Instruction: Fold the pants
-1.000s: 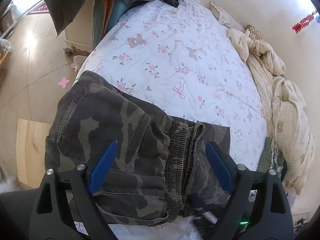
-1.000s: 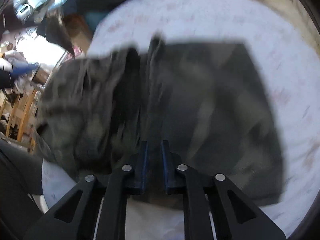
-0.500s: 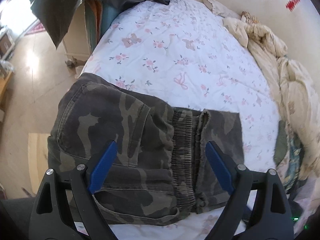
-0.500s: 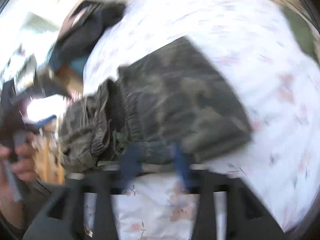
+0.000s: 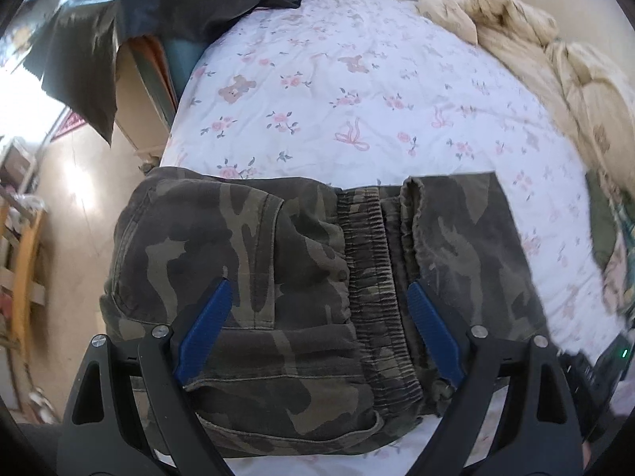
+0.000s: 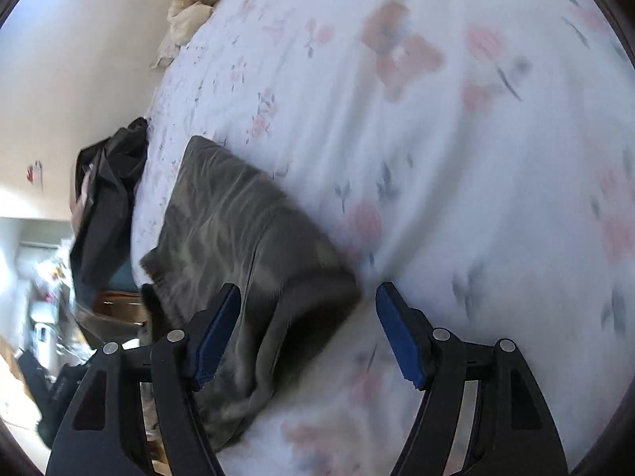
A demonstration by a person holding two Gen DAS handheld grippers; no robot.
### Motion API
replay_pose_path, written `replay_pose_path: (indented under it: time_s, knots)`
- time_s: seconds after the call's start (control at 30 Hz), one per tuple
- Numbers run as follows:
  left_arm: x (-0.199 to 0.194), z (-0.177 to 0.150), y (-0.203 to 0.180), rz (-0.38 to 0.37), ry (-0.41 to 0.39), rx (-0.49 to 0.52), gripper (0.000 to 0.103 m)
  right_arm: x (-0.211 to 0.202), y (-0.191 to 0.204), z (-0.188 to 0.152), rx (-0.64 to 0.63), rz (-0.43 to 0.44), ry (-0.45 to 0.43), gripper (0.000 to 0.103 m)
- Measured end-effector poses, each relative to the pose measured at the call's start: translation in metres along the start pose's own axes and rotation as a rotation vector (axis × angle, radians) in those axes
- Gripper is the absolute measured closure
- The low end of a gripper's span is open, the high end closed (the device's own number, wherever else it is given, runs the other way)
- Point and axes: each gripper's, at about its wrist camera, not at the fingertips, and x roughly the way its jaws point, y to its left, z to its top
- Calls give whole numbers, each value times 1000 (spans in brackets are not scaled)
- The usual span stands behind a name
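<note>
The camouflage pants (image 5: 285, 273) lie folded into a compact bundle at the near edge of the bed, the elastic waistband (image 5: 369, 261) running down the middle. My left gripper (image 5: 317, 289) is open and empty, hovering just above the bundle with its blue pads (image 5: 204, 325) spread wide. My right gripper (image 6: 307, 297) is open and empty, low over the sheet at the bundle's right side; the pants (image 6: 242, 238) look blurred there, with one corner between the fingers.
The bed has a white floral sheet (image 5: 357, 91). A beige duvet (image 5: 528, 47) is bunched along the far right. Dark clothes (image 5: 178, 4) hang over furniture at the bed's left. A floor and wooden chair (image 5: 24, 261) are at left.
My right gripper was shut on the pants fabric; it has opened, let go and swung off to the right side. The left gripper stays open over the bundle, moved slightly closer.
</note>
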Motion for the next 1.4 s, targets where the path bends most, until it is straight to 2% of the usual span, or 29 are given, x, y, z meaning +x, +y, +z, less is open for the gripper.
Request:
replay_pose_path:
  time_s: [0.17,0.27,0.3,0.33,0.43,0.53,0.63,0.77,0.87,0.93,0.97,1.03,1.07,1.13,1.2,1.23,1.27,1.4]
  knots:
    - [6,7,-17,3,34,-16,15,9,-3,11,62,106,6,32]
    - [12,16,-37,-16,63,-30,15,13,-15,18,146,163,37,54]
    - [14,19,-45,-9,64,-24,15,15,-16,19,152,156,46,74]
    - [15,23,-53,-2,65,-14,15,15,-18,20,150,154,53,86]
    - [22,37,-79,6,82,14,15,1,-4,17,85,166,15,89]
    - [29,54,-107,8,99,40,15,-26,34,11,-87,160,-56,89]
    - [45,78,-151,12,146,146,15,-43,77,-4,-311,116,-126,90]
    - [71,102,-216,9,268,316,15,-53,107,-19,-470,103,-162,90]
    - [94,106,-267,87,299,480,15,-57,112,-23,-515,98,-165,90]
    - [113,103,-288,126,344,548,15,-53,109,-19,-494,101,-152,90]
    - [126,100,-297,157,359,570,15,-52,106,-17,-479,103,-145,90]
    - [141,96,-302,238,340,568,15,-52,104,-15,-464,114,-141,90]
    - [151,93,-305,254,356,573,15,-52,104,-14,-465,118,-140,90]
    - [166,86,-310,291,378,627,25,-52,109,-15,-488,117,-139,90]
    - [179,80,-311,340,407,683,60,-53,112,-16,-508,122,-138,90]
    - [180,78,-310,347,412,704,69,-53,113,-17,-514,124,-137,90]
    - [180,77,-308,373,402,728,83,-53,114,-18,-521,126,-135,90]
    - [161,86,-299,337,375,750,92,-54,120,-20,-537,164,-135,90]
